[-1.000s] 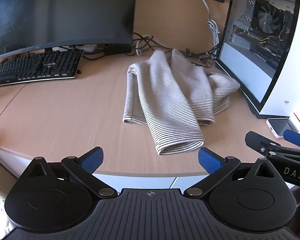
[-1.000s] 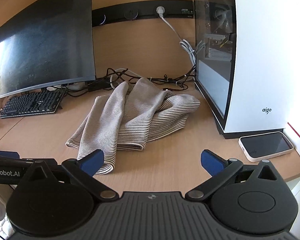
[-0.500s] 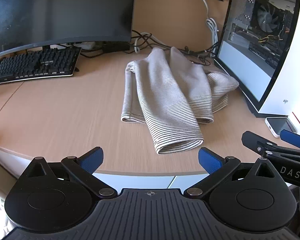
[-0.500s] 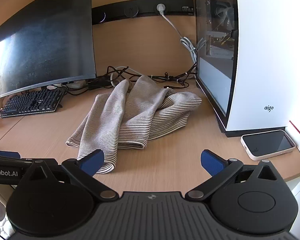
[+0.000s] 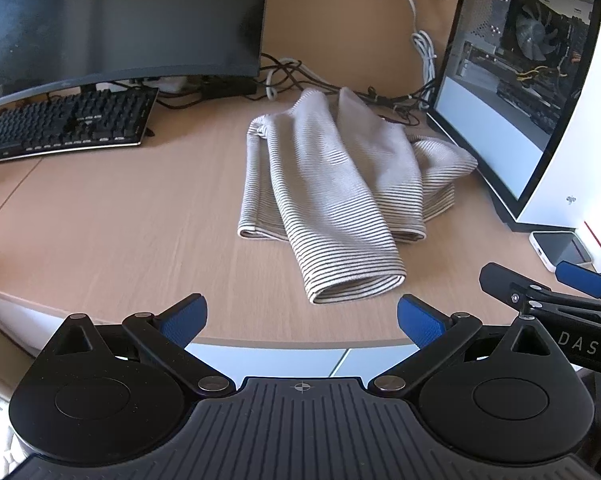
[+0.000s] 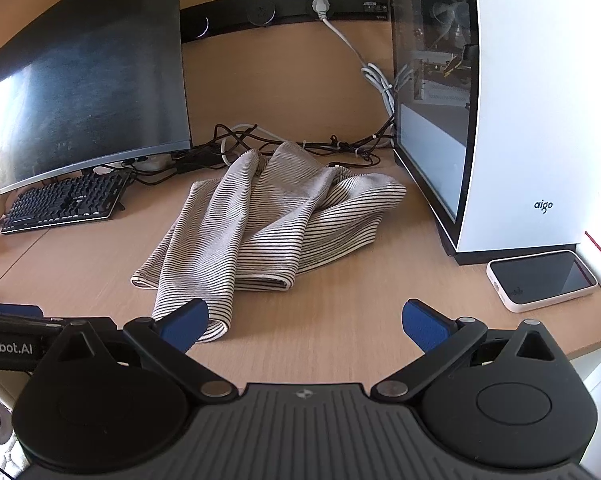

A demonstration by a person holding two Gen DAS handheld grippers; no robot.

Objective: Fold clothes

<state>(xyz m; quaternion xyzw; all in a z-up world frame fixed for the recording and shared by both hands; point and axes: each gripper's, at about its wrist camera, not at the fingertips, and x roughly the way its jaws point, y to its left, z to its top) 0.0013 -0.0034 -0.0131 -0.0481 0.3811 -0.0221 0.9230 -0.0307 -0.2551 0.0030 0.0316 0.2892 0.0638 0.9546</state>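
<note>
A beige garment with thin dark stripes (image 5: pixel 340 196) lies crumpled on the wooden desk (image 5: pixel 120 232), one tube-like end pointing at the front edge; it also shows in the right wrist view (image 6: pixel 260 220). My left gripper (image 5: pixel 300 320) is open and empty, at the desk's front edge just short of the garment's near end. My right gripper (image 6: pixel 306 326) is open and empty, low over the desk; its left fingertip (image 6: pixel 184 322) overlaps the garment's near end in view. The right gripper also shows in the left wrist view (image 5: pixel 548 292).
A curved monitor (image 5: pixel 112 16) and black keyboard (image 5: pixel 64 128) stand at the back left. A white PC case (image 6: pixel 520 100) stands at the right, a phone (image 6: pixel 540 280) lying before it. Tangled cables (image 6: pixel 300 140) lie behind the garment.
Both grippers have moved slightly forward toward the garment. The jaws stay open. The garment has not moved.
</note>
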